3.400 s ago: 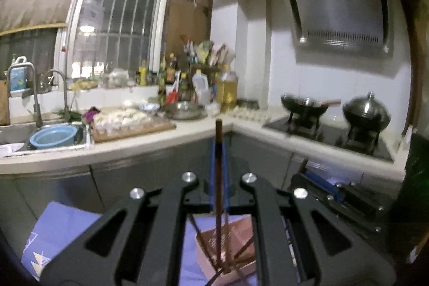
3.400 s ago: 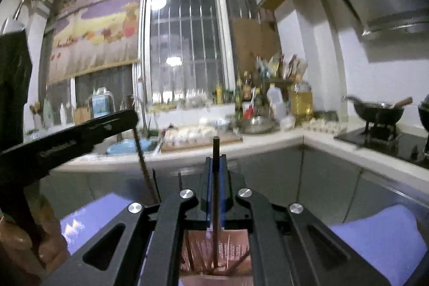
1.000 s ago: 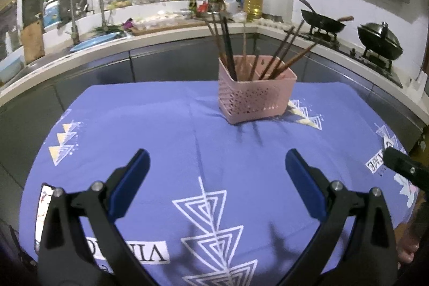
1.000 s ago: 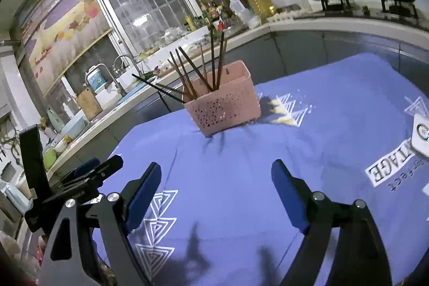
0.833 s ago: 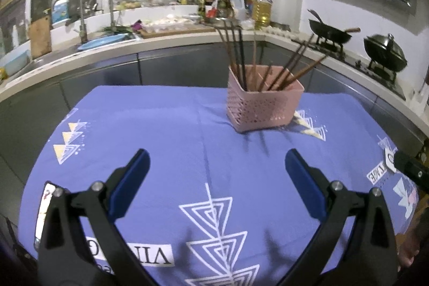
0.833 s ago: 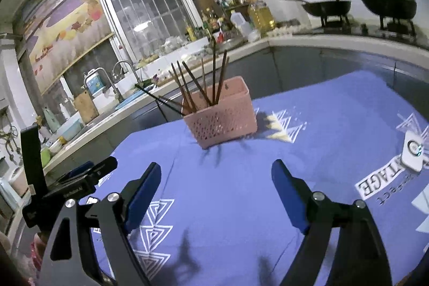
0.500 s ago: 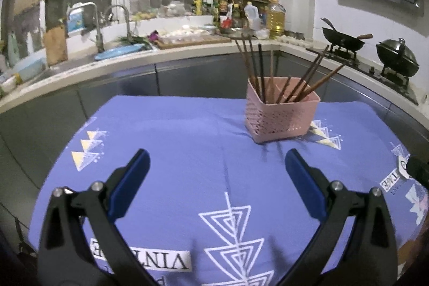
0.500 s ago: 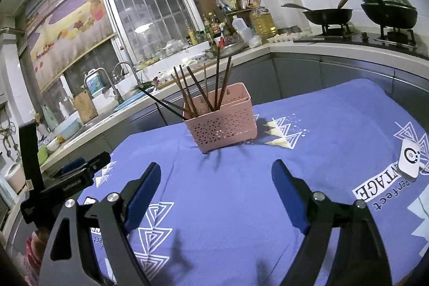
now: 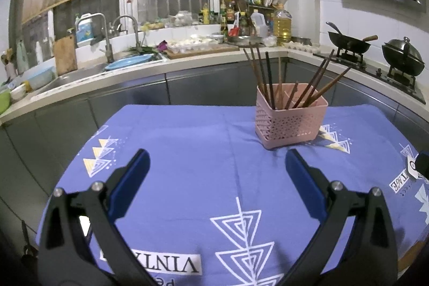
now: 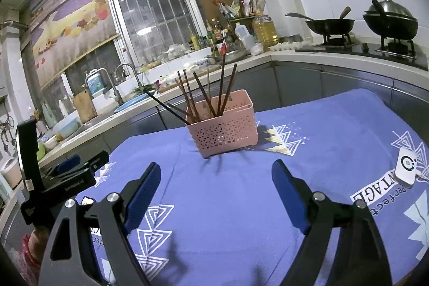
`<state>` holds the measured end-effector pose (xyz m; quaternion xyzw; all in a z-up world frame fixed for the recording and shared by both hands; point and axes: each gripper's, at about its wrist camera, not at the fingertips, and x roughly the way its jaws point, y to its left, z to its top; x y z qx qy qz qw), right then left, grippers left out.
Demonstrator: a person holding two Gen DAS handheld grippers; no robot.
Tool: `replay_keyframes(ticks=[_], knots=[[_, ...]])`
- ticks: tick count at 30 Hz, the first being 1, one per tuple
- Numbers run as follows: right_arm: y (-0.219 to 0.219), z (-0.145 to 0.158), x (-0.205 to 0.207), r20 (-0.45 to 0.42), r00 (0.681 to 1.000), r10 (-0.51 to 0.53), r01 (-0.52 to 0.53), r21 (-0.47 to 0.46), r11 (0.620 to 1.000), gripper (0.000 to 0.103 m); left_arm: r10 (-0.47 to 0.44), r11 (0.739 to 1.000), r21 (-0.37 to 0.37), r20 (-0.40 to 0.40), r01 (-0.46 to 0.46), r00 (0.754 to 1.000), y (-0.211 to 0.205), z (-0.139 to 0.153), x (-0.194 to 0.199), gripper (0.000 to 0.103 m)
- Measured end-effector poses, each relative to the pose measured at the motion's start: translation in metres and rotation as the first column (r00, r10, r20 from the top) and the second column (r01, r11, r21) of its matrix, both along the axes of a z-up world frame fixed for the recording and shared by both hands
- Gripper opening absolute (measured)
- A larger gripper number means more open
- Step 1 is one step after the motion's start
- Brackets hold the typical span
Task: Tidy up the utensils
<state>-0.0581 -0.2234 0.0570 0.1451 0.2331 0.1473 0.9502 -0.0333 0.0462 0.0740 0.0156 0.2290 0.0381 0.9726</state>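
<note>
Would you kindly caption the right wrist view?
Open right tool facing a pink basket of chopsticks on a blue tablecloth.

A purple patterned tablecloth (image 9: 187, 152) covers the table; at eleven o'clock a blue basin (image 9: 128, 62) sits in the sink, at two o'clock a wok (image 9: 348, 43).

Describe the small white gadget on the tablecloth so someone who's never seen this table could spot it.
Start at the blue tablecloth and the pink basket of chopsticks. The white gadget lies far right, by the printed lettering. It alone is white and rounded, with a dark ring on top.
</note>
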Motion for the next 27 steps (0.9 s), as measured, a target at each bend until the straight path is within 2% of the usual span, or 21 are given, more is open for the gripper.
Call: replay_keyframes(ticks=[27], knots=[[-0.0056,0.0019,-0.0059,0.029,0.999,-0.033,0.032,0.031,0.999,0.084,-0.030,1.000,-0.004,0.035,0.030,0.999,-0.0056,0.0043,-0.0072,0.097]])
